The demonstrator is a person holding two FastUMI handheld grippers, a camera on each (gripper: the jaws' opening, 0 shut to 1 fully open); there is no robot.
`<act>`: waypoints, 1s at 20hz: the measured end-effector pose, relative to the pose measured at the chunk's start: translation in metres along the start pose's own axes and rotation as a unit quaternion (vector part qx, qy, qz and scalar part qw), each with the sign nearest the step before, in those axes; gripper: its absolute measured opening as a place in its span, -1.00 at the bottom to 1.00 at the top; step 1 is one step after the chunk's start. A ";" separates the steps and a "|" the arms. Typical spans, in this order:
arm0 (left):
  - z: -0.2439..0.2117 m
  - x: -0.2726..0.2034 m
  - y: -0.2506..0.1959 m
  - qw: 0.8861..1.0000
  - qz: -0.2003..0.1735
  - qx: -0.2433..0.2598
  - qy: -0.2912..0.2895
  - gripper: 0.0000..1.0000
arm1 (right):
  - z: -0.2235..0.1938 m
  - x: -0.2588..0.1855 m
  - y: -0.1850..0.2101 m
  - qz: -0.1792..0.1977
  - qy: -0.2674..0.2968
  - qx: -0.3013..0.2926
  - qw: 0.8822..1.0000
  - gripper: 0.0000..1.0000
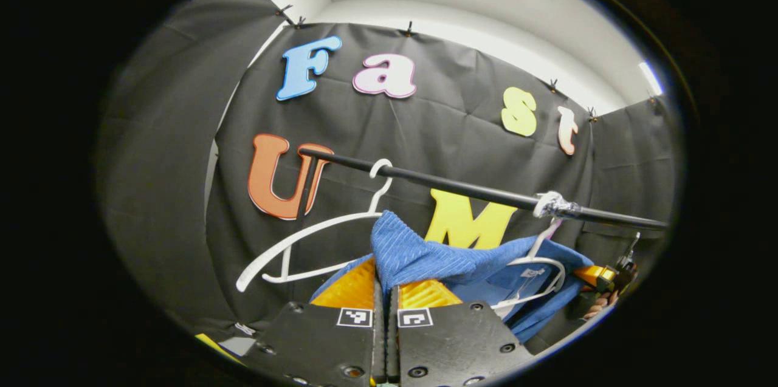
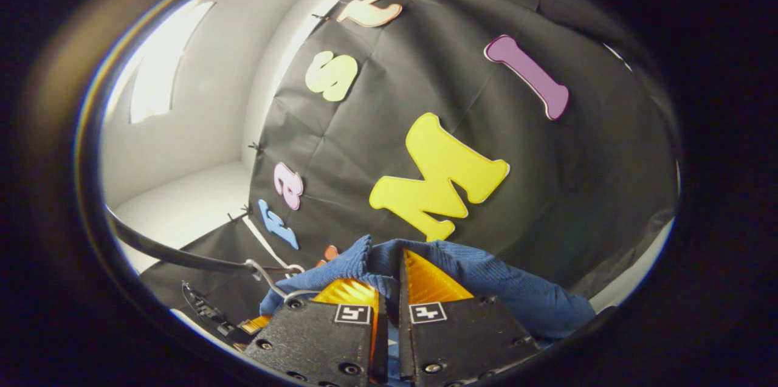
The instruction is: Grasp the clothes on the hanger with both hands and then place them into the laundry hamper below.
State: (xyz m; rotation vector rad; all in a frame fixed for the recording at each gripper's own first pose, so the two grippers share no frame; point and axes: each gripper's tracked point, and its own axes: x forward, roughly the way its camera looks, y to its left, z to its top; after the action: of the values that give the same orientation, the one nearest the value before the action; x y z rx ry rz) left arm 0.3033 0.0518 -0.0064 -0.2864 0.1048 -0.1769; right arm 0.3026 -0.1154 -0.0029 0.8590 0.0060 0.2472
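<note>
A blue ribbed garment (image 1: pixel 425 259) hangs from a white hanger (image 1: pixel 535 280) on the black rail (image 1: pixel 474 191). My left gripper (image 1: pixel 385 290) is shut on a bunched fold of that cloth, which rises between its fingers. At the far right of the left gripper view a hand holds the right gripper (image 1: pixel 598 280) at the garment's other end. In the right gripper view the same blue garment (image 2: pixel 504 290) drapes over the fingers, and my right gripper (image 2: pixel 389 284) is shut on a fold of it. The hanger's hook (image 2: pixel 267 274) and the rail (image 2: pixel 176 256) sit to the lower left.
A second white hanger (image 1: pixel 310 238) hangs bare on the rail's left end, close to my left gripper. The rail's upright post (image 1: pixel 307 189) stands behind it. Tape wraps the rail (image 1: pixel 550 205) where the loaded hanger hooks on. Black cloth walls close in behind and to both sides.
</note>
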 end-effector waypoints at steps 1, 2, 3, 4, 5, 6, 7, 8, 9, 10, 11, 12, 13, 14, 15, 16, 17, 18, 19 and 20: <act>0.000 0.002 0.001 1.000 -0.005 0.003 0.004 -0.97 | 0.001 0.004 -0.004 0.001 0.003 -0.007 1.000 -0.80; 0.001 0.003 0.002 1.000 -0.009 0.007 0.008 -0.97 | 0.003 0.008 -0.006 0.002 0.009 -0.017 1.000 -0.80; 0.001 0.004 0.004 1.000 -0.013 0.012 0.014 -0.97 | 0.003 0.011 -0.007 0.002 0.013 -0.028 1.000 -0.80; 0.001 0.006 0.006 0.999 -0.018 0.021 0.019 -0.97 | 0.003 0.015 -0.008 0.004 0.021 -0.041 0.999 -0.80; 0.002 0.010 0.008 0.999 -0.023 0.031 0.028 -0.97 | 0.003 0.019 -0.009 0.005 0.025 -0.050 0.998 -0.80; 0.000 0.010 0.008 0.998 -0.031 0.037 0.037 -0.97 | 0.003 0.025 -0.011 0.008 0.033 -0.056 0.998 -0.80; 0.000 0.011 0.007 0.998 -0.038 0.040 0.043 -0.97 | 0.001 0.028 -0.015 0.008 0.038 -0.057 0.998 -0.80; -0.002 0.011 0.007 0.997 -0.045 0.042 0.050 -0.97 | -0.001 0.033 -0.018 0.007 0.045 -0.060 0.997 -0.80; -0.001 0.012 0.010 0.996 -0.051 0.043 0.055 -0.97 | -0.005 0.036 -0.022 0.006 0.051 -0.059 0.997 -0.80; -0.001 0.014 0.014 0.996 -0.052 0.041 0.060 -0.97 | -0.008 0.040 -0.024 0.007 0.059 -0.058 0.996 -0.80; -0.002 0.016 0.018 0.996 -0.052 0.034 0.067 -0.97 | -0.014 0.044 -0.027 0.007 0.067 -0.057 0.996 -0.80; -0.002 0.017 0.020 0.996 -0.055 0.027 0.072 -0.97 | -0.018 0.049 -0.029 0.009 0.075 -0.057 0.995 -0.80; -0.002 0.017 0.023 0.995 -0.059 0.021 0.075 -0.96 | -0.022 0.054 -0.030 0.010 0.081 -0.054 0.995 -0.80; -0.002 0.017 0.026 0.995 -0.062 0.015 0.077 -0.97 | -0.025 0.058 -0.031 0.015 0.088 -0.048 0.995 -0.80; -0.003 0.018 0.029 0.994 -0.068 0.010 0.080 -0.97 | -0.029 0.061 -0.033 0.019 0.093 -0.040 0.995 -0.80; -0.005 0.019 0.031 0.994 -0.073 -0.001 0.086 -0.97 | -0.032 0.066 -0.036 0.020 0.099 -0.033 0.994 -0.80; -0.007 0.021 0.033 0.993 -0.074 -0.008 0.092 -0.98 | -0.037 0.070 -0.039 0.020 0.104 -0.029 0.994 -0.80; -0.010 0.023 0.037 0.993 -0.071 -0.011 0.096 -1.00 | -0.041 0.074 -0.043 0.019 0.112 -0.026 0.993 -0.80; -0.013 0.023 0.040 0.992 -0.068 -0.010 0.101 -0.97 | -0.047 0.076 -0.047 0.018 0.119 -0.022 0.992 -0.80; -0.013 0.023 0.044 0.993 -0.065 -0.010 0.101 -0.97 | -0.050 0.078 -0.050 0.018 0.124 -0.016 0.992 -0.80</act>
State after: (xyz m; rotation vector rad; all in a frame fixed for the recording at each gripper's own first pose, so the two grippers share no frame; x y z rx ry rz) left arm 0.3313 0.0853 -0.0333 -0.2953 0.2883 -0.3349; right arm 0.3836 -0.0925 -0.0654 0.7930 0.2175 0.3848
